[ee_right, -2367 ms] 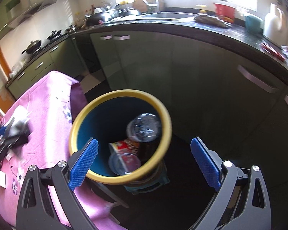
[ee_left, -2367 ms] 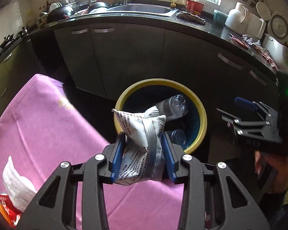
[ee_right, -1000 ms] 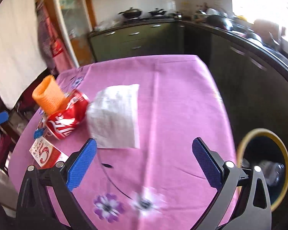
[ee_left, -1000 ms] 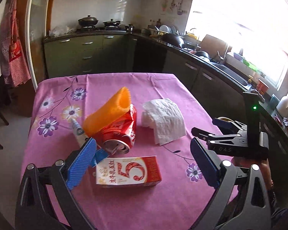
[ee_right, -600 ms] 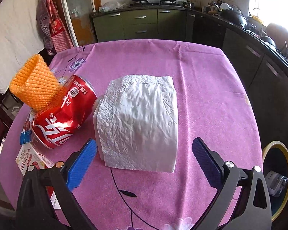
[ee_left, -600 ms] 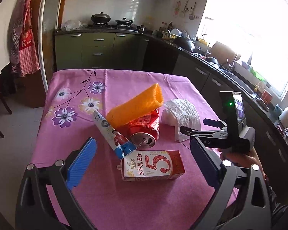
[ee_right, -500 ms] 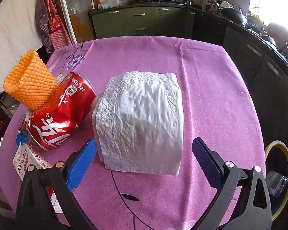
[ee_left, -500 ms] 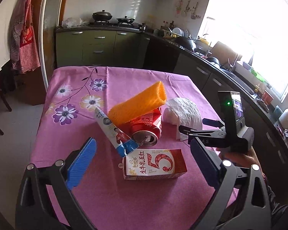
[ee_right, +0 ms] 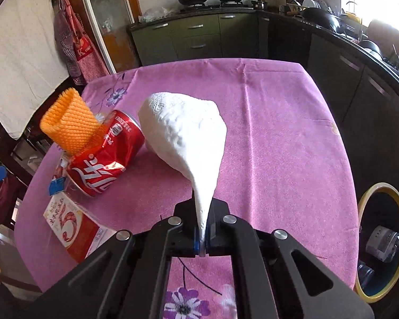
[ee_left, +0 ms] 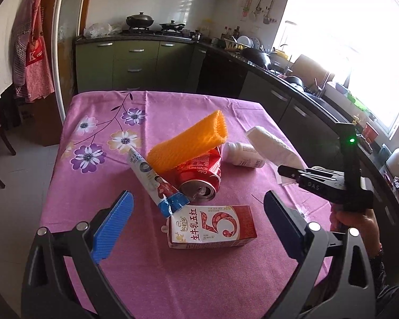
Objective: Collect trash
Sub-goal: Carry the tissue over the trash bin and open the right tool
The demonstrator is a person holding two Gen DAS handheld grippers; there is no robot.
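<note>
My right gripper [ee_right: 202, 236] is shut on the near edge of a white paper napkin [ee_right: 185, 135] and lifts it off the pink tablecloth [ee_right: 279, 133]. The napkin [ee_left: 272, 147] and right gripper [ee_left: 288, 171] also show in the left wrist view. My left gripper [ee_left: 196, 223] is open and empty above a red-and-white milk carton [ee_left: 211, 226]. Behind the carton lie a crushed red cola can [ee_left: 199, 172], an orange foam net sleeve [ee_left: 189, 143], a printed tube wrapper [ee_left: 155, 182] and a small white bottle [ee_left: 243, 154].
A yellow-rimmed bin [ee_right: 382, 242] with bottles inside stands on the floor off the table's right edge. Green cabinets [ee_left: 135, 63] with a stove run along the back wall. A dark counter [ee_left: 292, 79] with a sink runs along the right.
My right gripper has shut on the napkin's edge and raised it, uncovering a small white bottle. The left gripper has held open over the carton.
</note>
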